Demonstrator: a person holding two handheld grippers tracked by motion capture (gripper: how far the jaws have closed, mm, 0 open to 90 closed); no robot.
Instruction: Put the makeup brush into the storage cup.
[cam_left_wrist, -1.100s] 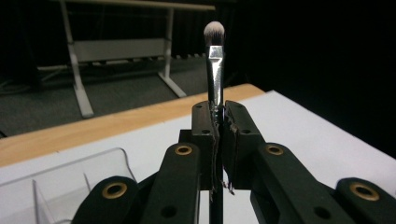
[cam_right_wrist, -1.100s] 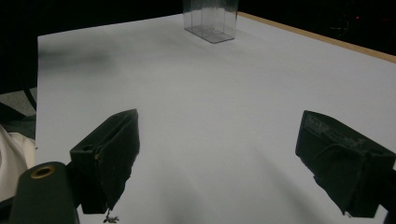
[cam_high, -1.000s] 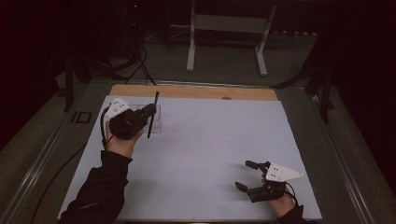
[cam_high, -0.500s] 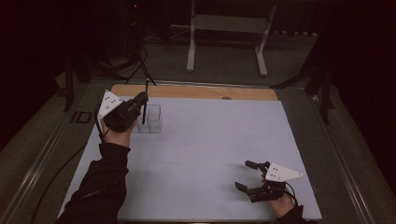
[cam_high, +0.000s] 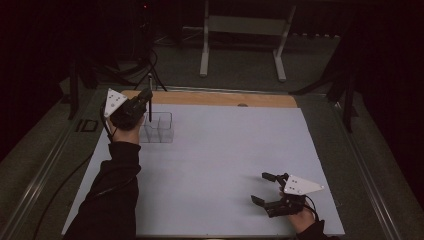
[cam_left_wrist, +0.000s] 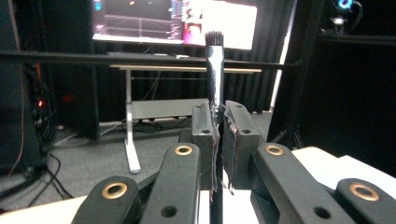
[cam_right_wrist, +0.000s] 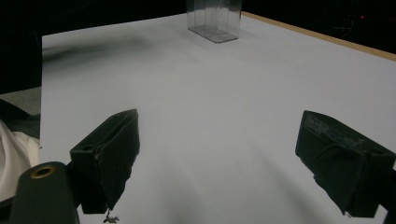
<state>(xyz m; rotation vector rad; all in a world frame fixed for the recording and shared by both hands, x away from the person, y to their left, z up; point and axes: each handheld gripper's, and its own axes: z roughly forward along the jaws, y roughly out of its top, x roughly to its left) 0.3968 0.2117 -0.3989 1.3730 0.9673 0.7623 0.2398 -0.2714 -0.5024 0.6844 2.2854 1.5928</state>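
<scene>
a person seated at a table covered by a pale blue-grey sheet (cam_high: 220, 165) works with a hand-held two-jaw gripper in each hand. the left gripper (cam_high: 145, 97), raised at the far left corner of the sheet, has its black jaws clamped on a thin black-handled brush with a silver ferrule and dark bristles (cam_left_wrist: 215, 70). in the left gripper view the brush stands upright between the two padded jaws, bristles at the top, its handle running down below them. from the high view the brush (cam_high: 149, 102) hangs vertically with its lower end at or just inside the near-left part of a clear plastic organiser box with several compartments (cam_high: 159, 128); which compartment it meets cannot be told. the box sits on the sheet close to its far left corner, just beside the person's left hand (cam_high: 126, 127), whose dark sleeve (cam_high: 107, 200) reaches in from the bottom of the frame.

the right gripper (cam_high: 264, 188) rests low over the near right part of the sheet, well apart from the box, its jaws spread wide and holding nothing. in the right gripper view the two black jaws stand far apart over bare sheet, with the clear box (cam_right_wrist: 215, 21) at the far edge of the view. a strip of light wooden board (cam_high: 215, 98) borders the sheet's far side, and a white metal stand (cam_high: 242, 40) stands on the dark floor beyond
</scene>
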